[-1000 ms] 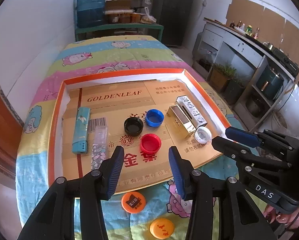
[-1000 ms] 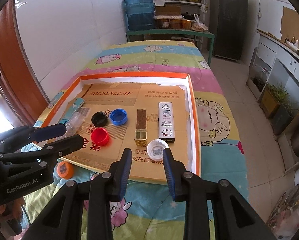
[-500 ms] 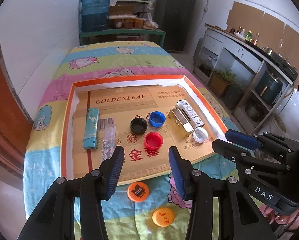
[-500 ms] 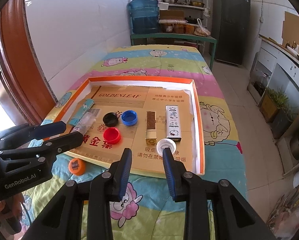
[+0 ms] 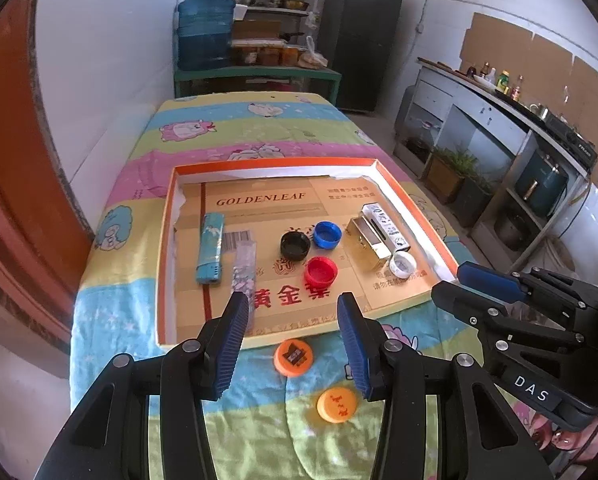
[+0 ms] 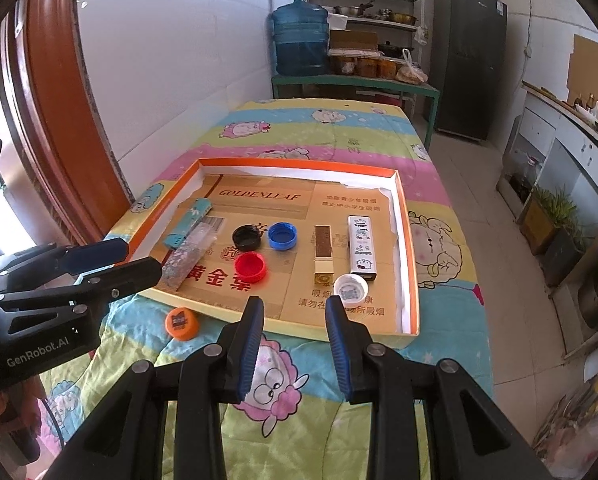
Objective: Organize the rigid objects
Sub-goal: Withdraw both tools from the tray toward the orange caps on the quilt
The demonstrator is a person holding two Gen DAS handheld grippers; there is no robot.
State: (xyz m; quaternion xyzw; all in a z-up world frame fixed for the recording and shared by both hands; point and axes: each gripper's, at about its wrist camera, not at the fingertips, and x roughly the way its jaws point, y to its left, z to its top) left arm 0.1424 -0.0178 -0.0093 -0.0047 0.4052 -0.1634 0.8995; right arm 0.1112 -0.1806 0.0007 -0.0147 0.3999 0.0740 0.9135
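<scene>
Below the spread, empty left gripper (image 5: 291, 322), a round orange plastic cap (image 5: 293, 357) lies just outside the orange-rimmed cardboard tray (image 5: 167, 216); the empty, parted right gripper (image 6: 295, 322) hangs farther off.

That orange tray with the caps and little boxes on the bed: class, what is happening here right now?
A person holds two grippers above the near edge of the orange tray. The left gripper and the right gripper are both open and empty. In the tray lie black, blue, red and white caps, plus several small boxes. Two orange caps lie outside it on the blanket, not yet sorted.
</scene>
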